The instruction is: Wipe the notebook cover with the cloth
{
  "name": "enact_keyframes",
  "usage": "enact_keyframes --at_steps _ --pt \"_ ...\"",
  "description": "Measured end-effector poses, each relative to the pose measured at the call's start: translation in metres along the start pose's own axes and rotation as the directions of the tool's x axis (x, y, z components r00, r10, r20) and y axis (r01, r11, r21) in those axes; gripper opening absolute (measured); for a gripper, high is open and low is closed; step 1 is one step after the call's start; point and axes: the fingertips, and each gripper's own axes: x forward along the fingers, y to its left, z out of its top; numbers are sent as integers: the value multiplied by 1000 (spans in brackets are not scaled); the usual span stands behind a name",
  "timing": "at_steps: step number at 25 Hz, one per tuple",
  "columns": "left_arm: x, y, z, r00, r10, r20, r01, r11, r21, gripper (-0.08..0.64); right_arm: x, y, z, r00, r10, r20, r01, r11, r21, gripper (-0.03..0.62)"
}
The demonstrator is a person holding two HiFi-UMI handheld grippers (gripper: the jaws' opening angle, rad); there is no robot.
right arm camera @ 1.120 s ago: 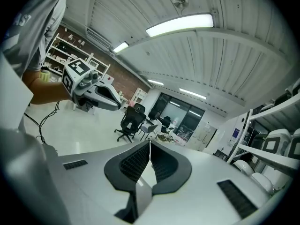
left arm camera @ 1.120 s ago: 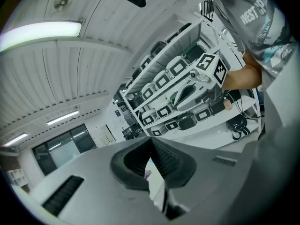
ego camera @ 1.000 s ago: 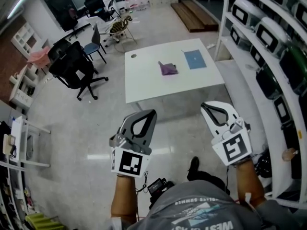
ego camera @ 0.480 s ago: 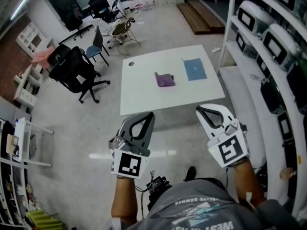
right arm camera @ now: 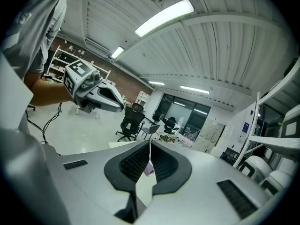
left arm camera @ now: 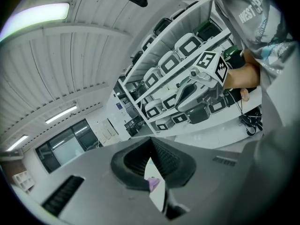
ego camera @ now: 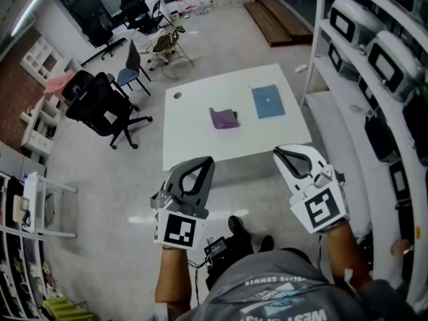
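A: Notebook (ego camera: pixel 267 101), where do you have it?
B: I see it lying flat on the table (ego camera: pixel 200 142), toward the right side, blue cover up. The purple cloth (ego camera: pixel 223 118) lies crumpled just to its left, not touching it.
A: And your grippers?
B: I've got both over the floor (ego camera: pixel 120 172), on the near side of the table, well short of either thing. My left gripper (ego camera: pixel 204 160) has its jaws together with nothing in them. The right gripper (ego camera: pixel 282 152) is the same, closed and empty.
A: Anything else around?
B: Black chairs (ego camera: pixel 100 102) off the table's left, shelving (ego camera: pixel 374 52) on my right.
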Motion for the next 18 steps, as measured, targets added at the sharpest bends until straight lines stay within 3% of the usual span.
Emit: enact_keyframes --at_steps 8,13,18 --pt "47 25 -17 999 -40 32 40 999 -1 3 29 -33 -19 998 -40 -49 40 999 -1 32" --pt "86 44 -42 992 -69 102 74 996 -47 3 65 -53 -31 994 -55 -91 55 998 1 32" --pt "112 81 -72 990 -105 92 107 994 -22 3 111 -75 -33 990 -71 -123 74 997 15 32"
